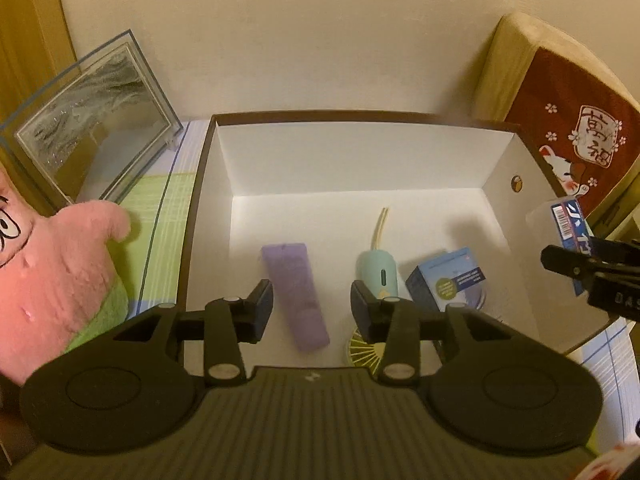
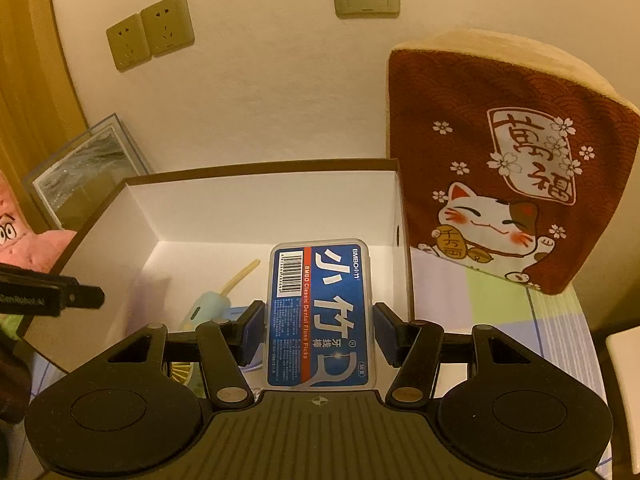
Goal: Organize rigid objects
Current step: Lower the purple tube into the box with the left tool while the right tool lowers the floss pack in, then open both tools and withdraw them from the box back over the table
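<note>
A white box with a brown rim [image 1: 224,168] holds a purple flat case [image 1: 294,292], a mint handheld fan [image 1: 378,270] with a yellow strap, and a small blue carton [image 1: 448,276]. My left gripper [image 1: 312,310] is open and empty, hovering over the purple case. My right gripper [image 2: 320,330] is shut on a blue dental floss pick box [image 2: 322,312], held above the white box [image 2: 140,216] near its right wall. The floss box and right gripper also show at the right edge of the left wrist view [image 1: 572,236].
A pink starfish plush [image 1: 52,280] lies left of the box. A glass picture frame [image 1: 92,128] leans on the wall behind it. A red lucky-cat cushion [image 2: 508,168] stands right of the box. A striped green cloth [image 2: 500,308] covers the surface.
</note>
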Demonstrator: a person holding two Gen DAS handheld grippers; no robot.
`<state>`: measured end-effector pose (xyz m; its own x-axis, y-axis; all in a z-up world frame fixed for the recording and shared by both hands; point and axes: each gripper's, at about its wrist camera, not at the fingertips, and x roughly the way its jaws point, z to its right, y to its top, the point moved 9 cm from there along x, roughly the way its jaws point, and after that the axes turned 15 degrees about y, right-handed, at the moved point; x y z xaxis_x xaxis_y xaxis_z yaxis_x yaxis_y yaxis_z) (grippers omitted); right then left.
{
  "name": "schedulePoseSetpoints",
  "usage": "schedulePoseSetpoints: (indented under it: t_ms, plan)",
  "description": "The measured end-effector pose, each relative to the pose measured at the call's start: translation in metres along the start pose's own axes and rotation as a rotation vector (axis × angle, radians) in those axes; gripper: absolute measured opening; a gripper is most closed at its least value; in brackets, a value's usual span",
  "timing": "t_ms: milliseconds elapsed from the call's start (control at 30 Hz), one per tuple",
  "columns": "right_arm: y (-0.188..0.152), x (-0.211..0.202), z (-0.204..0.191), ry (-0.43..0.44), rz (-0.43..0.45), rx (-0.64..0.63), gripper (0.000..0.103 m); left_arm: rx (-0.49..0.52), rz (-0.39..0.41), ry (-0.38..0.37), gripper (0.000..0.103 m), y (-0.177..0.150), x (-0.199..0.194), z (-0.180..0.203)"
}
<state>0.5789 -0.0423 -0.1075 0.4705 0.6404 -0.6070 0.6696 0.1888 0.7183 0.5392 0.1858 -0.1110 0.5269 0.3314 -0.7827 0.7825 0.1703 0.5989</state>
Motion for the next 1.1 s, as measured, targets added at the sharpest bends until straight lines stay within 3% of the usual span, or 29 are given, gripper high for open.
schedulePoseSetpoints:
  t_ms: [233, 367, 1100]
  plan:
    - [0.009, -0.003, 0.004, -0.012, 0.044, 0.009, 0.061, 0.006, 0.007, -0.003, 0.046, -0.01, -0.007, -0.002]
    - [0.01, -0.011, 0.003, -0.012, 0.076, 0.008, 0.074, -0.005, 0.02, 0.003, 0.049, -0.015, -0.014, -0.006]
    - [-0.024, -0.083, -0.025, 0.066, 0.108, 0.099, 0.076, -0.047, 0.065, -0.018, 0.057, -0.039, -0.072, -0.014]
